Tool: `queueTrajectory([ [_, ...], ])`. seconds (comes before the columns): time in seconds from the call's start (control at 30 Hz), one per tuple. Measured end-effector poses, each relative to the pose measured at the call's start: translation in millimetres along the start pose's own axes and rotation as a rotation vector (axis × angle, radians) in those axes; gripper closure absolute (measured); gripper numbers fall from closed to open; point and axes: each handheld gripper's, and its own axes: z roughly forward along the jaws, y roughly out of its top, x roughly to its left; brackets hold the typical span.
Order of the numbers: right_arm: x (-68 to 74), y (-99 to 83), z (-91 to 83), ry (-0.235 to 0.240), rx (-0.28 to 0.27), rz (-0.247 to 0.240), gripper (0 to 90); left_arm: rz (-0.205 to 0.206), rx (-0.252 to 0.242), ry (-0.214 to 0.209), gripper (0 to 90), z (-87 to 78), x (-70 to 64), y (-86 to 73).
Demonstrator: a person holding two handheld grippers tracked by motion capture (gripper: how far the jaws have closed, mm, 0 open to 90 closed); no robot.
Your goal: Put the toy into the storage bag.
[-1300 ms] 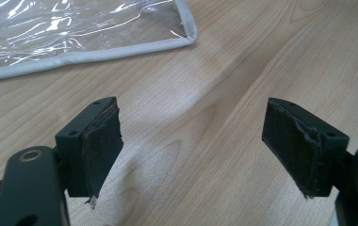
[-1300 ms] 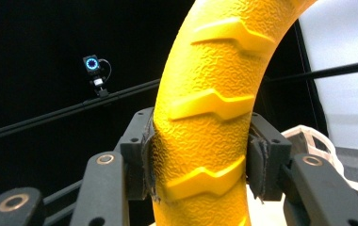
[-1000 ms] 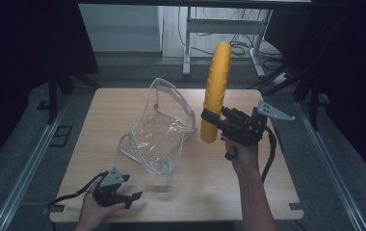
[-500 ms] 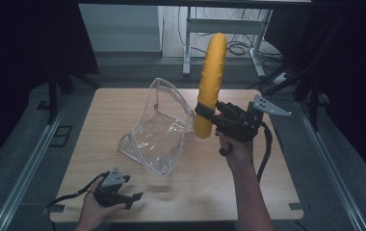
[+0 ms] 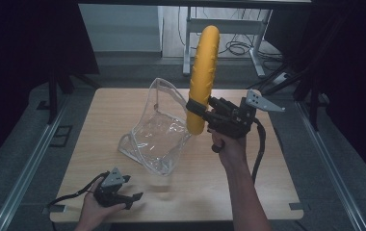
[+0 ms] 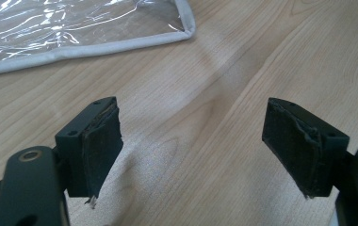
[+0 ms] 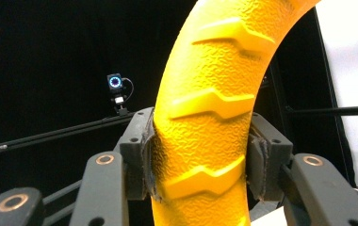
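Observation:
A long yellow baguette-shaped loaf stands nearly upright in the air, with my right gripper shut on its lower part. Its bottom end hangs just above the right edge of a clear plastic bag that lies on the wooden table. In the right gripper view the loaf is squeezed between both pads, and my right gripper points at a dark backdrop. My left gripper rests low at the table's front left, open. In the left gripper view my left gripper has bare wood between its pads, and the bag's grey-trimmed edge lies ahead.
A small camera with a lit ring sits on a rail in the right gripper view. Metal table legs and cables stand behind the table. A dark curtain hangs at both sides.
My right gripper has carried the loaf leftward, from over the table's right part to the bag's right edge. The left gripper has stayed in place.

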Motion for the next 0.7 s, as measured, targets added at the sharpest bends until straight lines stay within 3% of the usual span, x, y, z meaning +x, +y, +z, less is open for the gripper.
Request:
queueTrajectory([
  [0.4, 12.0, 3.1, 10.7, 0.035, -0.04, -0.019, 50.6, -0.005, -0.005, -0.004, 20.2, 0.8, -0.1, 0.1],
  [0.7, 23.6, 5.9, 22.7, 0.083, -0.037, -0.031, 50.5, -0.001, -0.004, -0.006, 20.1, -0.7, 0.2, 0.4],
])
